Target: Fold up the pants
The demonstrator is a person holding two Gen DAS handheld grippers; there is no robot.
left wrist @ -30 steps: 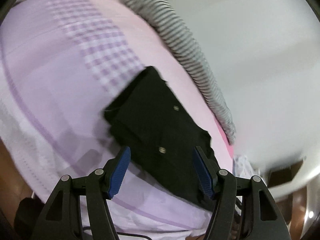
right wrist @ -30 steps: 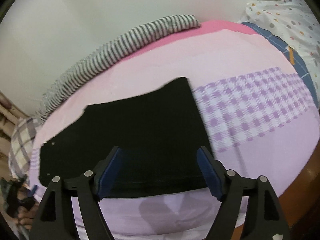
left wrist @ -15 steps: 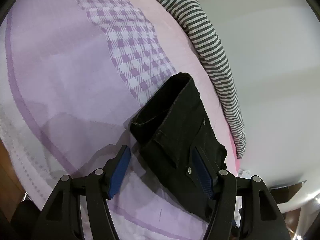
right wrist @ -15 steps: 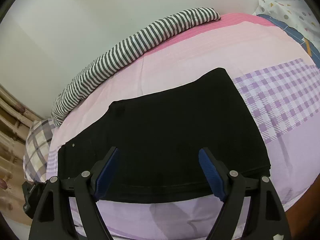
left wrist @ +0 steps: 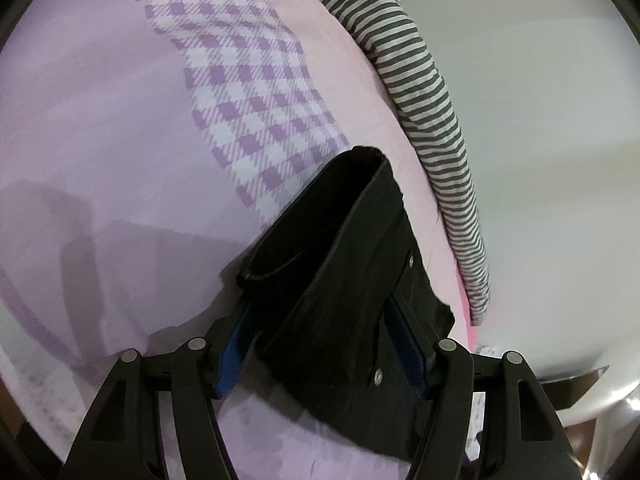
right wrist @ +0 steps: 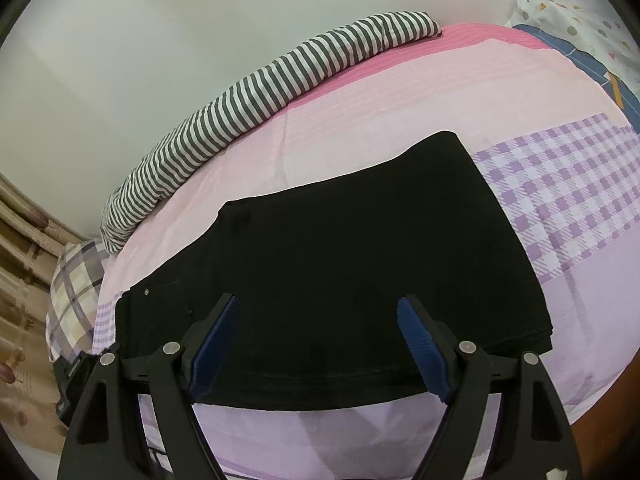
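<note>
Black pants (left wrist: 352,240) lie folded flat on a pink and purple bedsheet (left wrist: 100,140). In the left wrist view their short end, with metal rivets, reaches in between the pads of my left gripper (left wrist: 316,320). That gripper is open and straddles this end; I see no pinch in the cloth. In the right wrist view the pants (right wrist: 360,260) stretch crosswise. My right gripper (right wrist: 318,344) hangs open just above their near long edge, with nothing gripped.
A rolled grey-and-white striped cloth (right wrist: 260,92) runs along the wall at the bed's far side. A plaid pillow (right wrist: 76,280) sits at the left, a patterned pillow (right wrist: 580,8) at the far right. The bed's wooden edge shows at lower right.
My left gripper came down and closer to the pants' short end, which now sits between its pads. The right gripper slid along the near edge and drew a little closer.
</note>
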